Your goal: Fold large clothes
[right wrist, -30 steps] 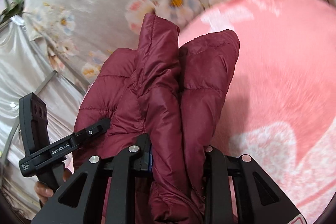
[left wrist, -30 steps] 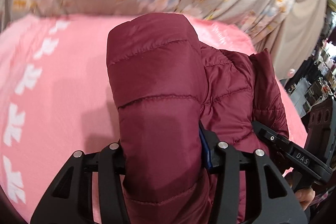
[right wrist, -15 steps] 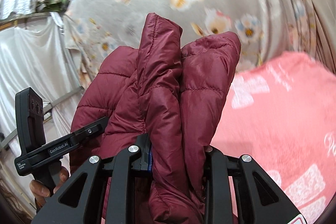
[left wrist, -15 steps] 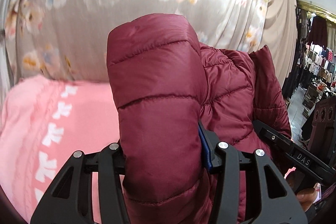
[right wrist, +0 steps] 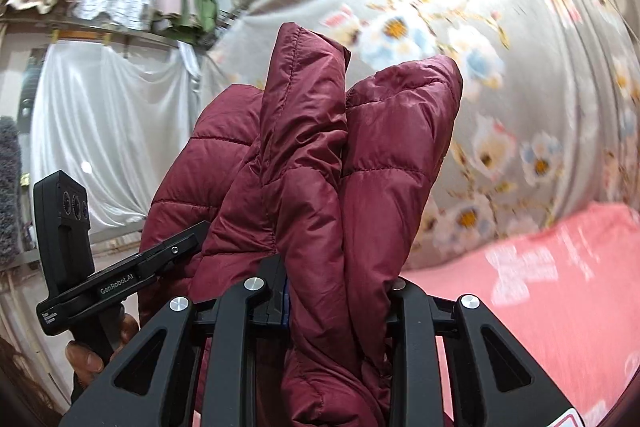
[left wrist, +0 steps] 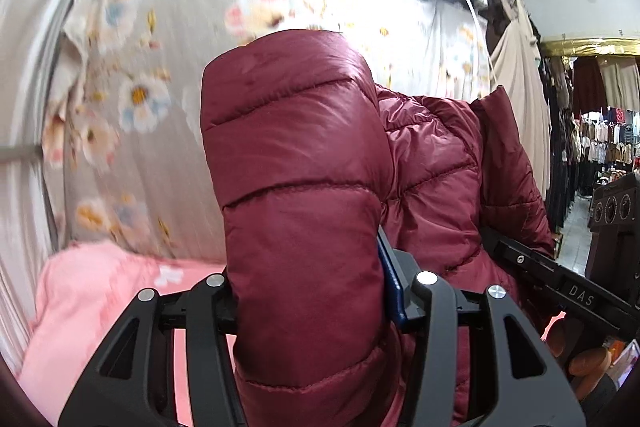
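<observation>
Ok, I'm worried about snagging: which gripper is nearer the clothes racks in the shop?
Right. The right gripper sits between the left gripper and the racks, which stand far off beyond it. Both hold the jacket.

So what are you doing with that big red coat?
A person holds a pair of tongs in each hand, and both are clamped on the puffy red coat. The left tongs pinch one thick fold, the right tongs another bunch. The coat is held up in the air above the pink blanket, not folded yet.
</observation>
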